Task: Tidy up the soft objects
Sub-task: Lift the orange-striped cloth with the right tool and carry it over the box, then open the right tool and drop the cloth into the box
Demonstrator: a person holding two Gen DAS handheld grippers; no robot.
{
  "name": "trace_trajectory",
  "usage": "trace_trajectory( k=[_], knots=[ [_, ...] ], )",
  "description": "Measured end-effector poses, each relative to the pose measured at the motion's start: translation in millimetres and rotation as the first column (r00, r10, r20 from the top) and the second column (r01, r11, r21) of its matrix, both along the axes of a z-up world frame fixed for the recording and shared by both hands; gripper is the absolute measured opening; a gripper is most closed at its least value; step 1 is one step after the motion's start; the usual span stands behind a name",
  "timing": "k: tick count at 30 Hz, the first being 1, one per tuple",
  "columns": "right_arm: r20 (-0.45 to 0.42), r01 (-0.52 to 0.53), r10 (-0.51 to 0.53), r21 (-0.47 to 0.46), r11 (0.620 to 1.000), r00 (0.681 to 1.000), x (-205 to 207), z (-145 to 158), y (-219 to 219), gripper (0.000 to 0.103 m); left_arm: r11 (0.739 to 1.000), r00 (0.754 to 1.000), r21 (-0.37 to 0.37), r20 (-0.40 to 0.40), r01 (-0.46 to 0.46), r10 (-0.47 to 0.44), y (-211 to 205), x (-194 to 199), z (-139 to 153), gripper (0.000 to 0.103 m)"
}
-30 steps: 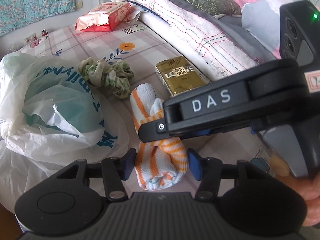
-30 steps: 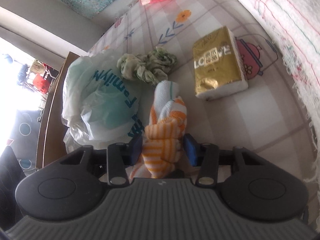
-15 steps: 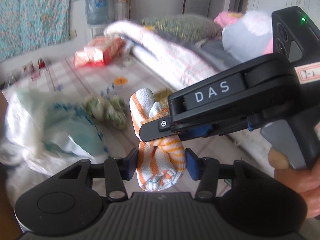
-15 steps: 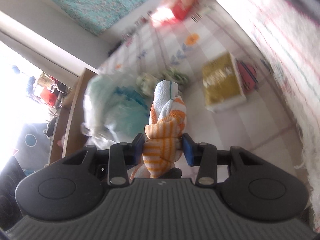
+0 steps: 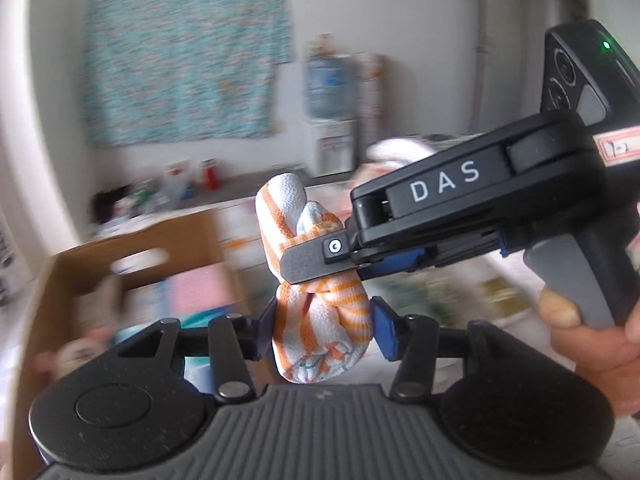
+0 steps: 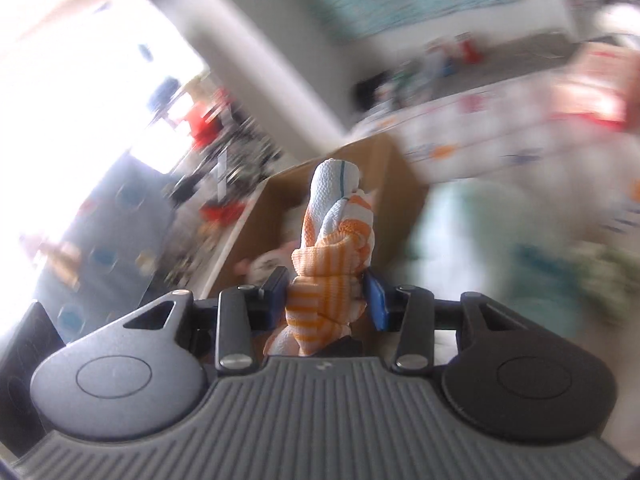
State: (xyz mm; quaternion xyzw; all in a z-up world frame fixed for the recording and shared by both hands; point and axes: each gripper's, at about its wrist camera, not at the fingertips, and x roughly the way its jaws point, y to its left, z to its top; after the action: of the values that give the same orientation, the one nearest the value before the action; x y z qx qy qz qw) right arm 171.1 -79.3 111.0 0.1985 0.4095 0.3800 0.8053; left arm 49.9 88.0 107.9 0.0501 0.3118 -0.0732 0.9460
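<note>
Nearest the left wrist camera, the left tool point(image 5: 322, 330) sat clamped on the lower end of a rolled orange-and-white striped towel point(image 5: 320, 320), its blue pads pressing both sides. Just above, the right tool point(image 5: 316, 258) crossed from the right and pinched the same roll at its middle, a hand point(image 5: 592, 344) gripping its handle; only this view showed both tools together. From the right wrist camera, the right tool point(image 6: 326, 300) showed closed on the towel point(image 6: 332, 264), which stood upright between its pads. Beyond the roll lay an open cardboard box point(image 6: 396, 184), blurred. Farthest off, the left view alone showed a water dispenser point(image 5: 330, 120) and a patterned wall cloth point(image 5: 180, 76)
</note>
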Motion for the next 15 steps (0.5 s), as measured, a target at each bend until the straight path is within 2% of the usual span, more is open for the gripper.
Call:
trace_trajectory(
  k=[4, 8, 12, 15],
  knots=[
    [-0.065, -0.161, 0.161, 0.005, 0.987, 0.985, 15, -5, 88, 0.040, 0.993, 0.989, -0.005, -0.087, -0.118, 0.117, 64, -7, 0, 0.051],
    [-0.159, -0.279, 0.276, 0.004, 0.960, 0.948, 24, -22, 164, 0.040, 0.975, 0.958, -0.013, -0.192, -0.220, 0.214, 113, -5, -12, 0.051],
    [-0.246, -0.347, 0.331, -0.025, 0.938, 0.911, 17, -42, 227, 0.040, 0.958, 0.918, 0.004, -0.283, -0.287, 0.277, 144, 4, -29, 0.052],
    [-0.309, -0.376, 0.347, -0.035, 0.926, 0.885, 14, -60, 252, 0.040, 0.947, 0.889, 0.003, -0.343, -0.321, 0.303, 163, 9, -38, 0.053]
  ],
)
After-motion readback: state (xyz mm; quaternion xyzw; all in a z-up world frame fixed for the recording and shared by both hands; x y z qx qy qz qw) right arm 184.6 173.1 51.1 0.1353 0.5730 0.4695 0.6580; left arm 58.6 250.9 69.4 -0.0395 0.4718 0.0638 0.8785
